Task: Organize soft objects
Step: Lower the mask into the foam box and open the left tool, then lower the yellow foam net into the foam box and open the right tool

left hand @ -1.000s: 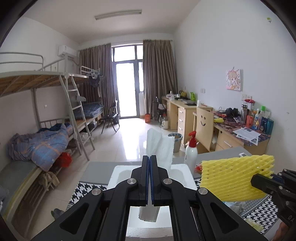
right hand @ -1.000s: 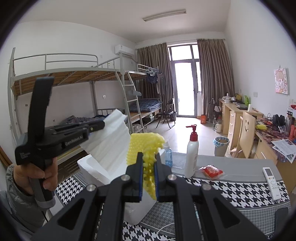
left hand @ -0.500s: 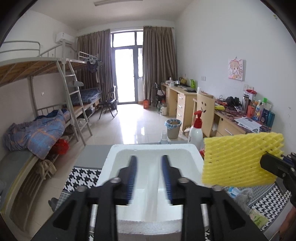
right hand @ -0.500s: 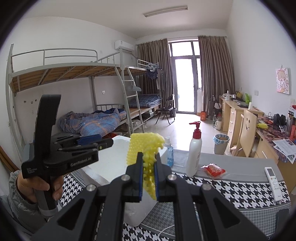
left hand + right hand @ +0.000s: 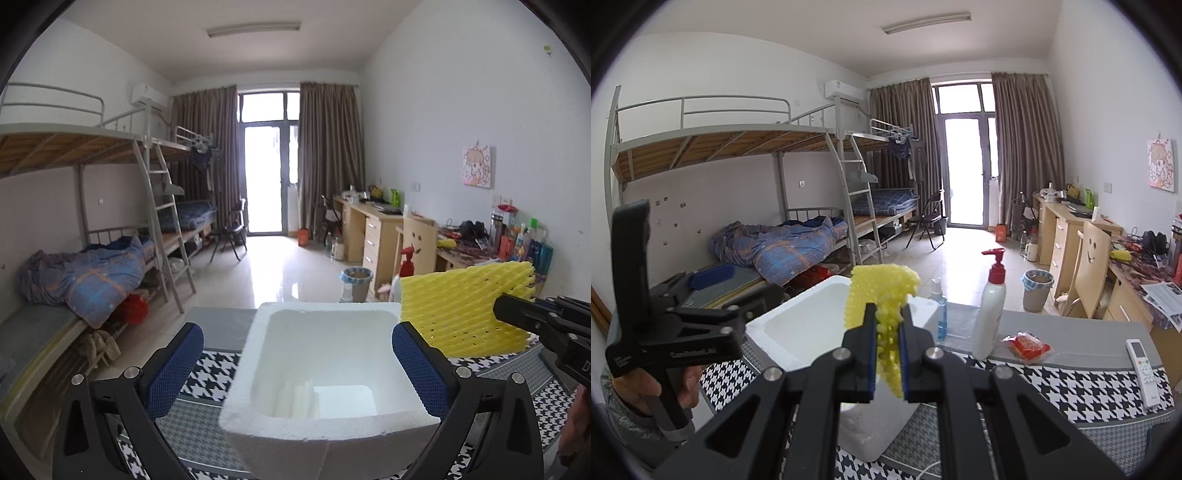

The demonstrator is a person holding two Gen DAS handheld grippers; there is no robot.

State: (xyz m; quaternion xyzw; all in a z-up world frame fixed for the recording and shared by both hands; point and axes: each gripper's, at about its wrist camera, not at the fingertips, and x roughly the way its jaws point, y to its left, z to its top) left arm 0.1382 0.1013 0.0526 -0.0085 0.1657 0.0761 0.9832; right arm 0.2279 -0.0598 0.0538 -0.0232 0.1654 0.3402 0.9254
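A white foam box [image 5: 328, 373] stands on the houndstooth table cover; it also shows in the right wrist view [image 5: 798, 332]. White foam sheets [image 5: 297, 400] lie at its bottom left. My left gripper [image 5: 295, 365] is wide open and empty, its jaws either side of the box above it. My right gripper [image 5: 888, 332] is shut on a yellow foam net sleeve [image 5: 882, 295], held in the air just right of the box; the yellow sleeve also shows in the left wrist view [image 5: 465, 314].
On the table behind the box stand a white pump bottle [image 5: 991, 314] and a small blue spray bottle [image 5: 940, 314]. A red snack packet [image 5: 1027, 345] and a white remote [image 5: 1141, 369] lie to the right. Bunk beds [image 5: 738, 184] left, desks [image 5: 1071, 236] right.
My left gripper opened and let go of the white foam sheet, which dropped into the box. The right gripper with the yellow sleeve has stayed about where it was.
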